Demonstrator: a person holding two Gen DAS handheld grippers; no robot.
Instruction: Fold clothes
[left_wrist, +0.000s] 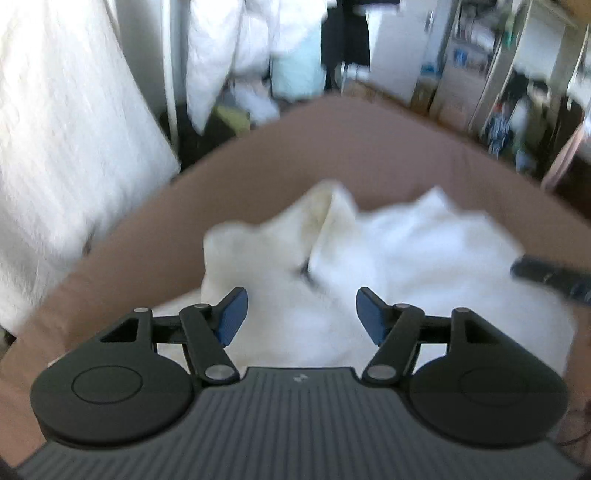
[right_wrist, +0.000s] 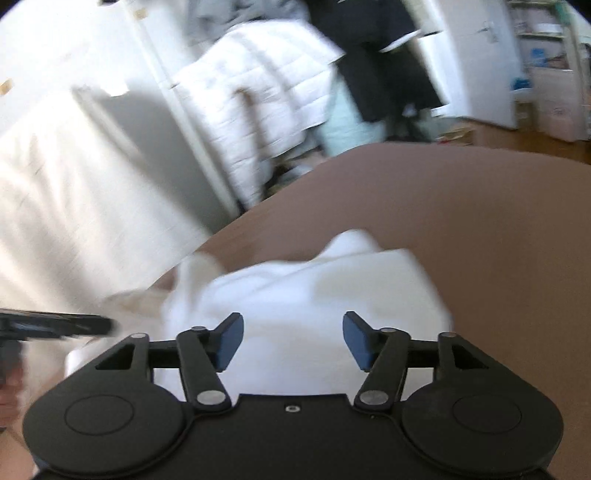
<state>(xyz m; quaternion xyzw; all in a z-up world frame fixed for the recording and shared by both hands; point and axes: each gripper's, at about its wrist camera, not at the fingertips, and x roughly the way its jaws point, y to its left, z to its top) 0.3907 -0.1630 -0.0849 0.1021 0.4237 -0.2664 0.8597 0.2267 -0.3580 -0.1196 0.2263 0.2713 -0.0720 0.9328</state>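
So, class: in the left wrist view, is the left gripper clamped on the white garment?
No: the left gripper is wide open, nothing between its pads, above the white garment.

Brown bed (left_wrist: 369, 155) — white quilted jacket (right_wrist: 266, 92) beyond

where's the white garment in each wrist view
Left wrist view: white garment lies crumpled at centre, beyond the open left gripper.
Right wrist view: white garment sits lower centre, beyond the open right gripper.
Shared landmark: the brown surface beneath it.
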